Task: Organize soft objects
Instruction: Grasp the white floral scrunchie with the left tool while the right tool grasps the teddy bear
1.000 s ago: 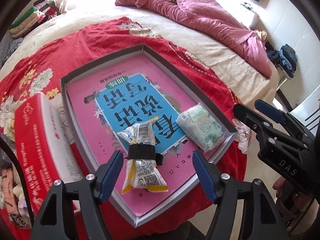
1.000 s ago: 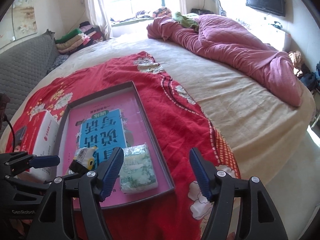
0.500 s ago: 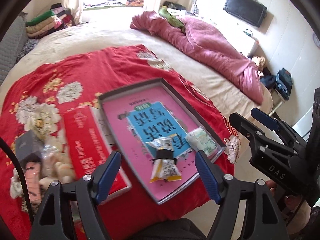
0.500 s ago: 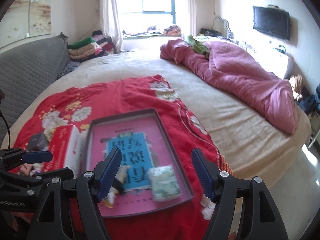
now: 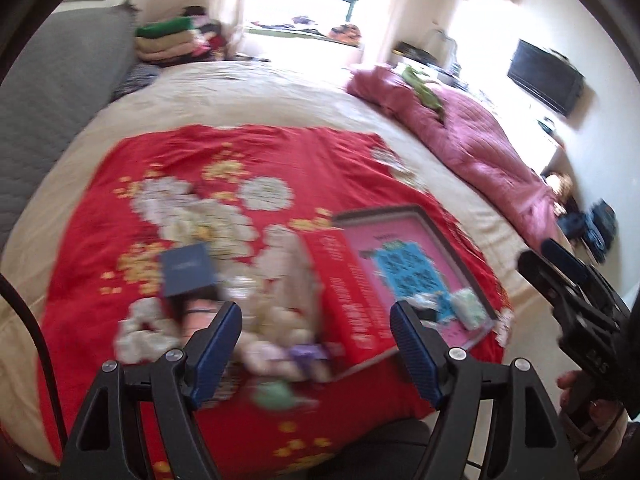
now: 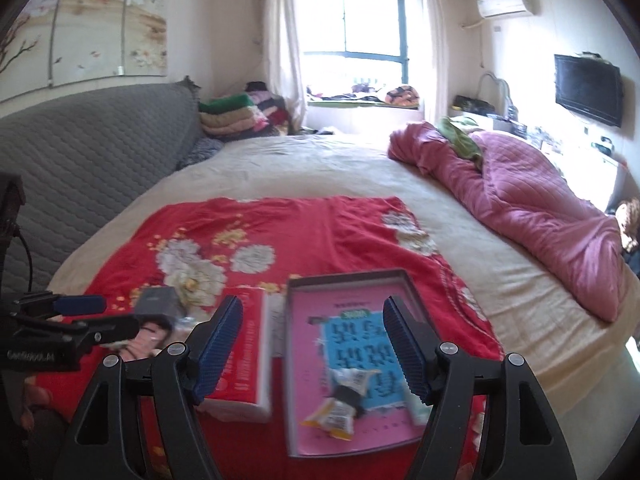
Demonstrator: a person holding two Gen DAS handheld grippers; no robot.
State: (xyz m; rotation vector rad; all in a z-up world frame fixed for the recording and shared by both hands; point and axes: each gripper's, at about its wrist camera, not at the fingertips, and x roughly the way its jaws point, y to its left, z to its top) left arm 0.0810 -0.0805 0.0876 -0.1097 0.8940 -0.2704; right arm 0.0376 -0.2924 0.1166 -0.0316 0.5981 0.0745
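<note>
I hold both tongs apart and empty. The left tongs (image 5: 316,340) and the right tongs (image 6: 312,344) have just been opening a little, and nothing sits between either pair of ribbed blue pads.

Near hazard: directly ahead of the left tongs lies a loose pile of pale, fluffy soft objects (image 5: 276,332) on the red floral blanket (image 5: 192,152). This view is motion-blurred, so I cannot separate the individual pieces. In my judgement, a blind approach risks pinching the blanket along with an item, or gathering two items at once. The plush surfaces compress, so a grip may slip.

Beside the pile stands a red rectangular cardboard box (image 6: 244,364), rigid and sharp-edged. A sideways sweep could knock it.

Next to the box lies a shallow grey-rimmed rectangular tray (image 6: 348,278) with a glossy pink and blue printed base. It holds a crinkled yellow-and-white foil snack packet with a black band (image 6: 340,404) and a pale green soft plastic pack (image 5: 468,308). The slick film could slide on the smooth base if the tray is bumped, and the tray lies near the bed edge.

A small dark flat square box (image 5: 186,268) rests on the blanket behind the pile.

Farther off: cream quilted bed sheet (image 6: 304,168), rumpled pink quilted duvet (image 6: 532,200), grey quilted headboard (image 6: 80,148).
</note>
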